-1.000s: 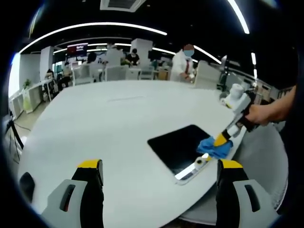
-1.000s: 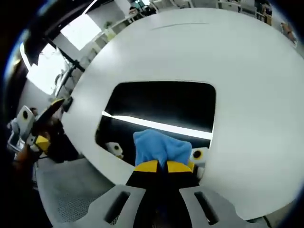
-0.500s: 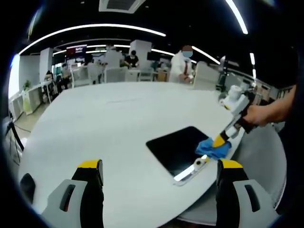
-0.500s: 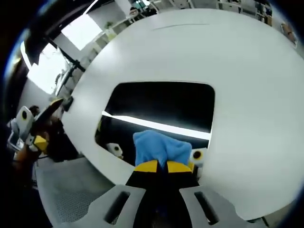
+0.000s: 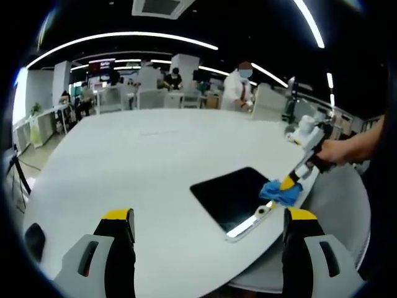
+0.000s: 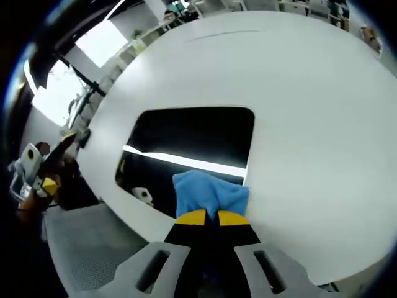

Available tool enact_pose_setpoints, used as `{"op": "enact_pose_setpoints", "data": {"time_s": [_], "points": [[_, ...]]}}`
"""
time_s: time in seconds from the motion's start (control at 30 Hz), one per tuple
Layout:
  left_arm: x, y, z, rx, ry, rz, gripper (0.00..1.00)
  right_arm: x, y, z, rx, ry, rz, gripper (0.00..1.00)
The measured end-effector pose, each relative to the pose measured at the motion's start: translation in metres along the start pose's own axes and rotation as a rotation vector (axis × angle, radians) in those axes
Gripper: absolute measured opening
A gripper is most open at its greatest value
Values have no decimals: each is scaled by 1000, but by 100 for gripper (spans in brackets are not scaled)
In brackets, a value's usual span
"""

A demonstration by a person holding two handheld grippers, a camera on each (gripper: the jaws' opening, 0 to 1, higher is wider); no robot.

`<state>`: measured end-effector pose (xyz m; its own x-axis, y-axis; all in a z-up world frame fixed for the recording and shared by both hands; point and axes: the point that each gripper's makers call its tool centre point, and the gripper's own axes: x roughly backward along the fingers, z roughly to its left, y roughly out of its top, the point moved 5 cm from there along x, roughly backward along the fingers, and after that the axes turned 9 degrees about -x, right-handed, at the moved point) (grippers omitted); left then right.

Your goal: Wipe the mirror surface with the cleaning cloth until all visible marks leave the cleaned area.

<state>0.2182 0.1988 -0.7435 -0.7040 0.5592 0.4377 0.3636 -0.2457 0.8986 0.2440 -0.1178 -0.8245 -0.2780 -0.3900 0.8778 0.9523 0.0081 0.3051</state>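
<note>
Now the right gripper [image 6: 211, 217], jaws pinching the blue cleaning cloth [image 6: 209, 193], is sliding toward the mirror [image 6: 186, 146] corner, seemingly mid-wipe; the left gripper [image 5: 205, 223] is hovering, jaws spread.

Right tongs [image 6: 211, 216] clamped tight, reaching forward; left tongs [image 5: 208, 220] spread wide, held back.

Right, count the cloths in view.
1: the blue cloth is pinched in the right gripper at the mirror's near corner. It shows in both views.
</note>
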Motion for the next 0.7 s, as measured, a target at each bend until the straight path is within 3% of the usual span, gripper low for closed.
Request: {"op": "enact_pose_setpoints", "data": {"time_s": [0.7], "points": [[-2, 2, 4, -10, -7, 19, 100, -1, 8, -5, -10, -29, -1, 0]]}}
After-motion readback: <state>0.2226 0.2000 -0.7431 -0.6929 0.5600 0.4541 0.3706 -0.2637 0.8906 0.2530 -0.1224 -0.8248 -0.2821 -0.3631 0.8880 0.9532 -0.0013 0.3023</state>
